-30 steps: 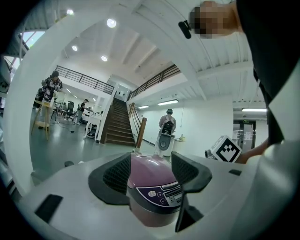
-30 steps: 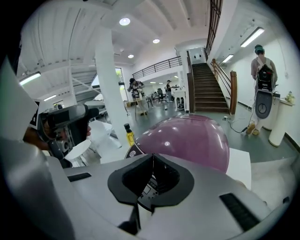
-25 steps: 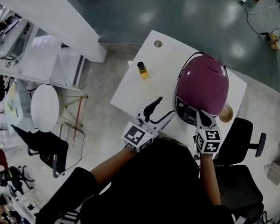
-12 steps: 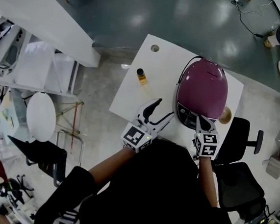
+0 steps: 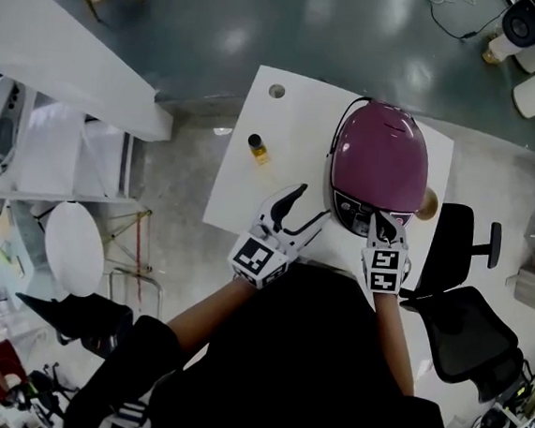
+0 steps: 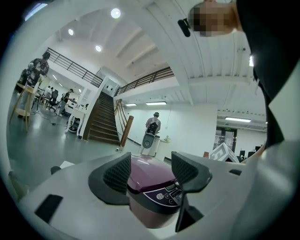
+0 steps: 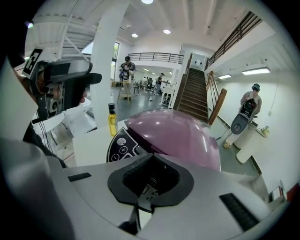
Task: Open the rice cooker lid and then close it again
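Note:
A purple rice cooker (image 5: 378, 164) stands on the white table (image 5: 293, 145) with its domed lid down and its dark control panel (image 5: 360, 208) facing me. My right gripper (image 5: 385, 224) is shut with nothing between its jaws, tips at the front rim of the cooker beside the panel. In the right gripper view the cooker lid (image 7: 176, 133) and panel (image 7: 122, 146) fill the space just past the closed jaws. My left gripper (image 5: 298, 211) is open and empty, to the left of the cooker's front. The left gripper view shows the cooker (image 6: 152, 176) between and beyond the spread jaws.
A small yellow bottle (image 5: 256, 147) stands on the table left of the cooker, and a round hole (image 5: 276, 92) is near the far corner. A tan round object (image 5: 427, 204) sits right of the cooker. A black office chair (image 5: 464, 274) stands by the table's right side.
The right gripper has tilted and shifted slightly along the cooker's front rim. The left gripper has stayed beside the cooker, still open.

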`<state>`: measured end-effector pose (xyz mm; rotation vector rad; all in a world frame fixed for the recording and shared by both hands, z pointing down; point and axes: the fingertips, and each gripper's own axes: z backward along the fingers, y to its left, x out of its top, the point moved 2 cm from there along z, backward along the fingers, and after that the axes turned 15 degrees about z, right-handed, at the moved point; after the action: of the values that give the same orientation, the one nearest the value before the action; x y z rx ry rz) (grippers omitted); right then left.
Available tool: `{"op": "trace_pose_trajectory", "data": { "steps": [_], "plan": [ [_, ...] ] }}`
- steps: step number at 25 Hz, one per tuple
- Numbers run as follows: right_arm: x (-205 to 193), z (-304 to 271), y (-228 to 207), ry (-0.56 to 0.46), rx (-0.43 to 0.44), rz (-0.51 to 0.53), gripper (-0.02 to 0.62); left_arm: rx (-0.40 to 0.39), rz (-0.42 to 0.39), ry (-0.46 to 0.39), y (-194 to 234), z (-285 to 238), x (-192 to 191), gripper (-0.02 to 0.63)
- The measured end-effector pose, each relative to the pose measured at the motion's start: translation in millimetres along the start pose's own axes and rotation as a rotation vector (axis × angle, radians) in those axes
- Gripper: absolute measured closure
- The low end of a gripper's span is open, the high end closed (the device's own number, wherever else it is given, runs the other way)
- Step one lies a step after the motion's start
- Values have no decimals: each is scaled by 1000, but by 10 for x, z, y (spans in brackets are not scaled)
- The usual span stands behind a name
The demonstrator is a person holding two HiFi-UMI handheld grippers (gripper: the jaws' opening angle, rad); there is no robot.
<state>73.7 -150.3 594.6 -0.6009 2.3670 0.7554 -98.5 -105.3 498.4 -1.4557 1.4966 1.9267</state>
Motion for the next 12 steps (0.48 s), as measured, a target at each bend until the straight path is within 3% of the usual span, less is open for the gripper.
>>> {"op": "trace_pose_trajectory", "data": {
  "steps": [12],
  "plan": [
    [-45, -32, -115, 28, 84, -251, 595, -10, 10, 23, 169, 175, 56, 360]
  ]
}}
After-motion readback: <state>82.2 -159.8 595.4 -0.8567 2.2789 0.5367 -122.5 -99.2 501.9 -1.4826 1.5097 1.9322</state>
